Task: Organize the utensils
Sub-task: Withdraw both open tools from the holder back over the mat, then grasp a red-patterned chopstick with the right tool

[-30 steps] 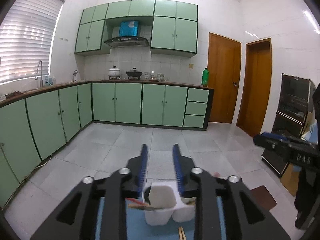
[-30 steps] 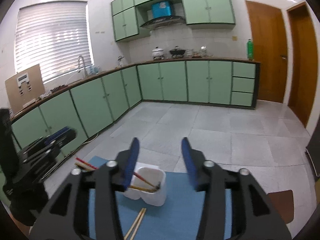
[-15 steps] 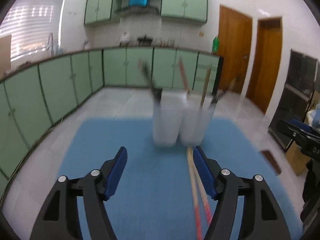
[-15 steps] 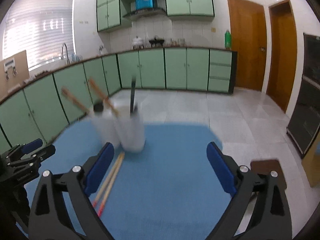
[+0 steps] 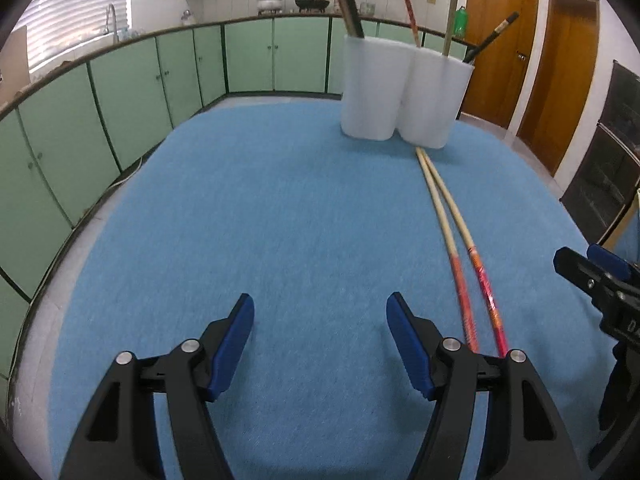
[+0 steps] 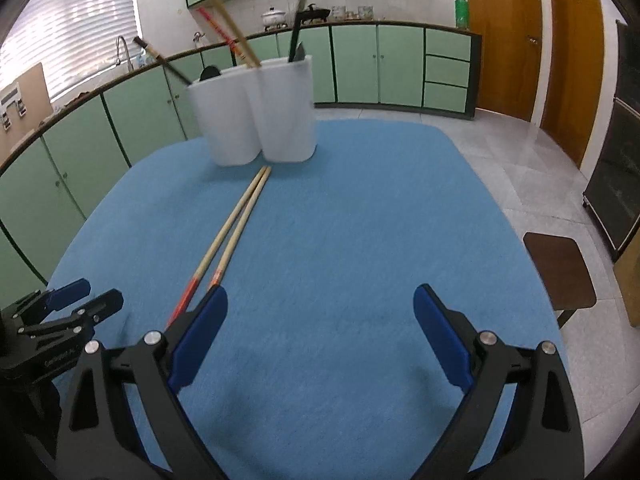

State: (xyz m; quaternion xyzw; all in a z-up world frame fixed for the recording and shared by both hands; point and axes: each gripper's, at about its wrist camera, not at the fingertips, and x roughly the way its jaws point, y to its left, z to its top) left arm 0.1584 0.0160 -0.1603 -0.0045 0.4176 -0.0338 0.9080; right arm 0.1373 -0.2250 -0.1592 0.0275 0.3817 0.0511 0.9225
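A white multi-compartment utensil holder (image 5: 404, 96) (image 6: 260, 114) stands at the far side of the blue mat (image 5: 280, 220) (image 6: 360, 220), with several chopsticks and dark utensils upright in it. A pair of wooden chopsticks with red ends (image 5: 456, 240) (image 6: 228, 240) lies flat on the mat, tips near the holder's base. My left gripper (image 5: 320, 320) is open and empty, low over the mat, left of the red ends. My right gripper (image 6: 320, 312) is open and empty; its left finger (image 6: 200, 336) is beside the red ends.
Green kitchen cabinets (image 5: 120, 92) run along the left and far walls. Wooden doors (image 6: 520, 40) are at the far right. A brown stool (image 6: 560, 268) stands on the tiled floor right of the table. A dark appliance (image 5: 608, 168) stands at right.
Both grippers have lowered from a high view of the room down to just above the mat. Both have opened wider. The holder and chopsticks have stayed in place.
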